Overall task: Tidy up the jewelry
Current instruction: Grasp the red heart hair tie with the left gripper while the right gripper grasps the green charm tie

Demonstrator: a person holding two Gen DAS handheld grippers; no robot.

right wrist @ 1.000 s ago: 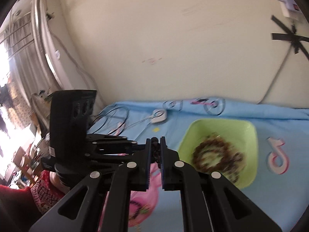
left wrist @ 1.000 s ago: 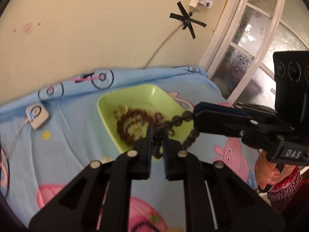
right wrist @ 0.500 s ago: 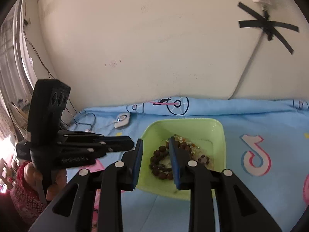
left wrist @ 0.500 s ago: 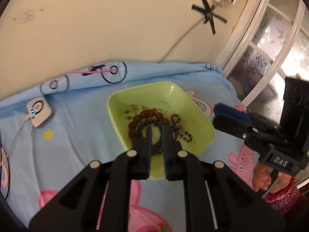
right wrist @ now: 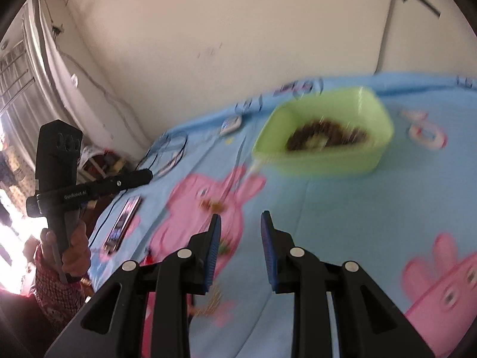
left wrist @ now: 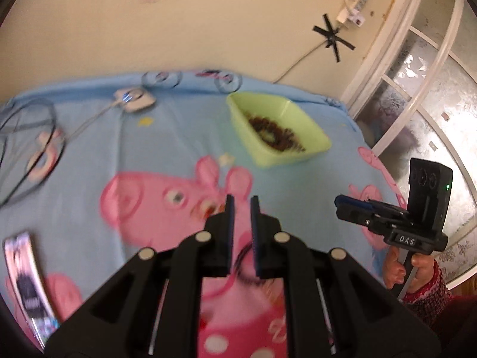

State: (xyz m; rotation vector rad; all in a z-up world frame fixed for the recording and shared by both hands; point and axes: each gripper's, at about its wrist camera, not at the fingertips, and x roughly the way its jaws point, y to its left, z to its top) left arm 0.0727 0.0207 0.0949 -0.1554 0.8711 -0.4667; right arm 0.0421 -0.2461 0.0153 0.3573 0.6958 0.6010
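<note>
Looking along your left gripper (left wrist: pixel 241 201), you see its two fingers standing a narrow gap apart with nothing between them, above the pink cartoon pig printed on the blue blanket (left wrist: pixel 167 137). The green bowl (left wrist: pixel 319 140) sits further back toward the wall, well apart from the fingertips, with the brown bead strands (left wrist: pixel 275 132) coiled inside it. Your right gripper (left wrist: pixel 345 203) shows at the right edge of this view, held in your right hand (left wrist: pixel 396 271), its fingers pressed together and empty. A white charger puck (left wrist: pixel 135 101) with its cable lies near the blanket's far edge, and a phone (left wrist: pixel 25 280) lies at the lower left. Looking along your right gripper (right wrist: pixel 240 220), you see the blue-padded fingers clearly apart, empty, over the blanket (right wrist: pixel 342 208). The bowl (right wrist: pixel 378 155) with the beads (right wrist: pixel 325 135) lies ahead and to the right, blurred. Your left gripper (right wrist: pixel 147 174) appears at the left, fingers nearly together. Small jewelry pieces (right wrist: pixel 213 205) lie on the pig print just ahead of the fingertips; blur hides their detail.
</note>
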